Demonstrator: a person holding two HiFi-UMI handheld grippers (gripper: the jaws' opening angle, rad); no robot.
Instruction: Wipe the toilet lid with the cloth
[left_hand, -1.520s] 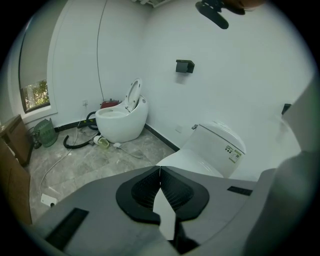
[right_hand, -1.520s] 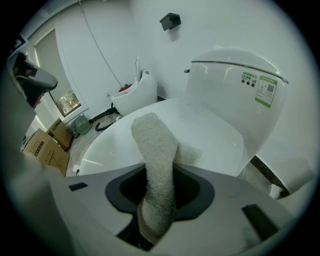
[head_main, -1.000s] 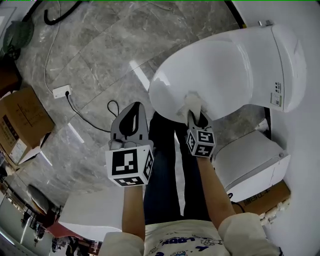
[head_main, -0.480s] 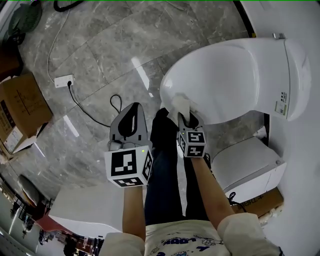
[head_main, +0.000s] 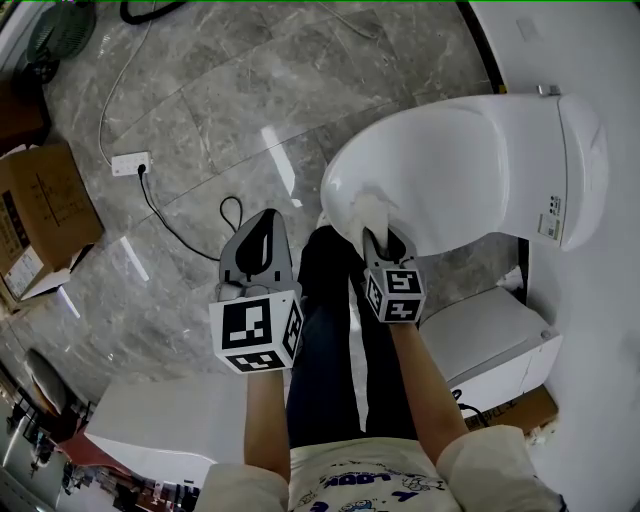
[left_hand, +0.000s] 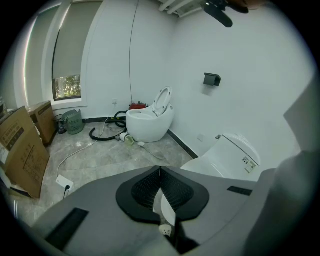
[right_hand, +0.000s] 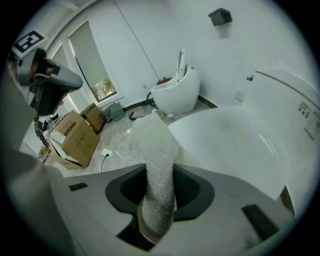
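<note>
The white toilet lid (head_main: 460, 170) is closed and fills the upper right of the head view. My right gripper (head_main: 378, 238) is shut on a white cloth (head_main: 368, 212), which rests on the lid's near left edge. In the right gripper view the cloth (right_hand: 156, 165) stands up between the jaws beside the lid (right_hand: 235, 145). My left gripper (head_main: 258, 252) hangs over the floor to the left, shut and holding nothing; its closed jaws meet in a line in the left gripper view, with the lid (left_hand: 225, 155) at the right.
Grey marble floor (head_main: 200, 130) with a power strip (head_main: 132, 163) and cable, cardboard boxes (head_main: 30, 220) at the left, a white unit (head_main: 495, 335) beside the toilet, and a second toilet (left_hand: 147, 120) with raised lid by the far wall. The person's legs (head_main: 330, 340) stand below.
The right gripper slid the cloth left along the lid's near edge, then slightly back right. The left gripper stayed in place.
</note>
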